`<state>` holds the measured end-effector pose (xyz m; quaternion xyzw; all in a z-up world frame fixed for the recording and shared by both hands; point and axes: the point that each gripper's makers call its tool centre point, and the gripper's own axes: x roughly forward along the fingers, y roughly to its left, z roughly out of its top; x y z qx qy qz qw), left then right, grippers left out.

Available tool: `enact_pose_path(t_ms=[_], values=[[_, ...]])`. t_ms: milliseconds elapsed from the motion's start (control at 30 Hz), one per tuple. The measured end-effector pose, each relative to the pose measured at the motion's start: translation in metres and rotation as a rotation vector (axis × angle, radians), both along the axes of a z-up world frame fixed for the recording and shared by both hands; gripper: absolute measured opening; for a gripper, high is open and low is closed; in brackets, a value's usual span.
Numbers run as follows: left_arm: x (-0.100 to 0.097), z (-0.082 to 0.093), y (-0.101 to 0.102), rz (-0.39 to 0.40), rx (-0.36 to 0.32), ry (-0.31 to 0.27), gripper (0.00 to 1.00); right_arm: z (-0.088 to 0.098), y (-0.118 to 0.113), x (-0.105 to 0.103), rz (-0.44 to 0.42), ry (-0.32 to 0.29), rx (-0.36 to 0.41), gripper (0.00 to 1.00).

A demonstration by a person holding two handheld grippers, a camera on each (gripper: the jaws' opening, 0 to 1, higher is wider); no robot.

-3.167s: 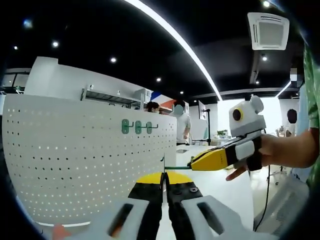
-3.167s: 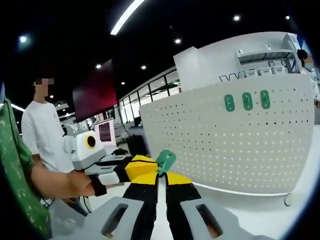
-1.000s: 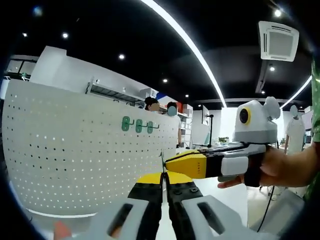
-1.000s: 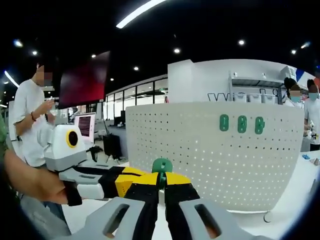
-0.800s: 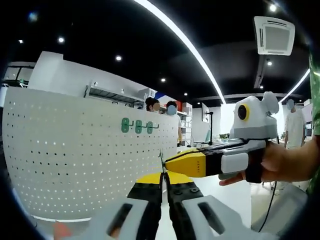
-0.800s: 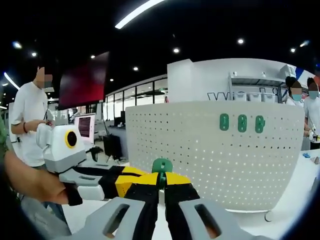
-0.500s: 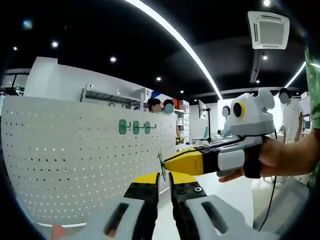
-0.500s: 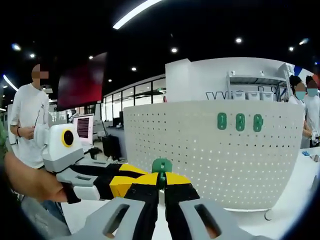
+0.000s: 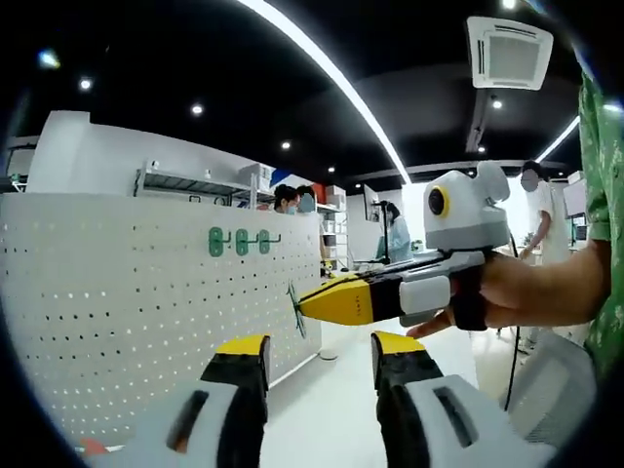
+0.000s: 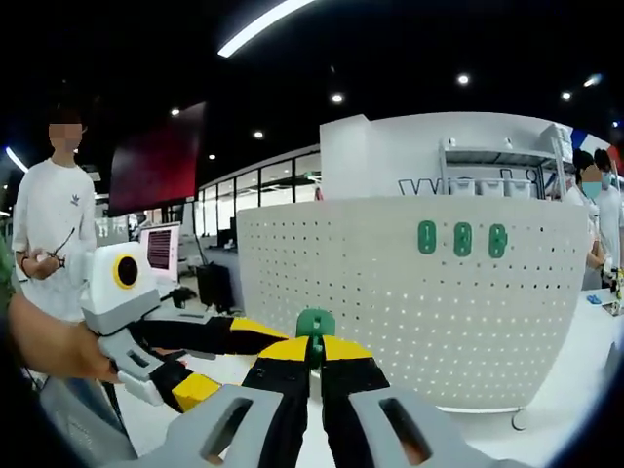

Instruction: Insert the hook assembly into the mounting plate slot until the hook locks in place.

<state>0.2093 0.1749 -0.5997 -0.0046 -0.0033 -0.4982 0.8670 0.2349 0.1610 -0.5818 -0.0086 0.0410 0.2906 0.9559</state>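
A white perforated mounting plate stands upright on the table, with three green hooks set in it near its top. My right gripper is shut on a green hook assembly, held in the air in front of the plate. In the left gripper view the right gripper reaches in from the right with the green hook at its yellow tip. My left gripper is open with nothing between its jaws. It appears at the left of the right gripper view as the left gripper, jaws spread.
The white tabletop runs in front of the plate. A person in a white shirt stands at the left, and other people stand behind the plate. A shelf rises behind the plate.
My left gripper has opened and let go of the hook assembly. The right gripper stays shut on it and holds it alone. Both views have shifted slightly.
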Motion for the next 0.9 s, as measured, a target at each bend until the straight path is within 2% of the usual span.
enact_pose_path(t_ms=[167, 233, 267, 300, 433, 467, 900], values=[[-0.009, -0.001, 0.001, -0.044, 0.012, 0.008, 0.61, -0.001, 0.001, -0.001, 0.001, 0.002, 0.000, 0.01], [-0.012, -0.002, 0.000, -0.058, 0.010, 0.040, 0.74, -0.001, 0.001, -0.001, 0.002, 0.002, 0.000, 0.01], [-0.014, -0.006, 0.000, -0.065, 0.016, 0.086, 0.81, -0.001, 0.001, -0.001, 0.002, 0.003, -0.001, 0.01], [-0.014, -0.007, 0.000, -0.065, 0.023, 0.099, 0.87, -0.001, 0.001, -0.001, 0.002, 0.004, -0.001, 0.01], [-0.017, -0.015, 0.003, -0.062, 0.061, 0.153, 1.00, -0.002, 0.000, -0.001, -0.001, 0.005, -0.002, 0.01], [-0.017, -0.016, 0.005, -0.052, 0.072, 0.173, 1.00, -0.002, 0.000, -0.001, -0.002, 0.006, -0.003, 0.01], [-0.015, -0.006, 0.021, 0.019, 0.062, 0.136, 1.00, -0.006, -0.004, 0.008, -0.042, 0.007, -0.010, 0.01]])
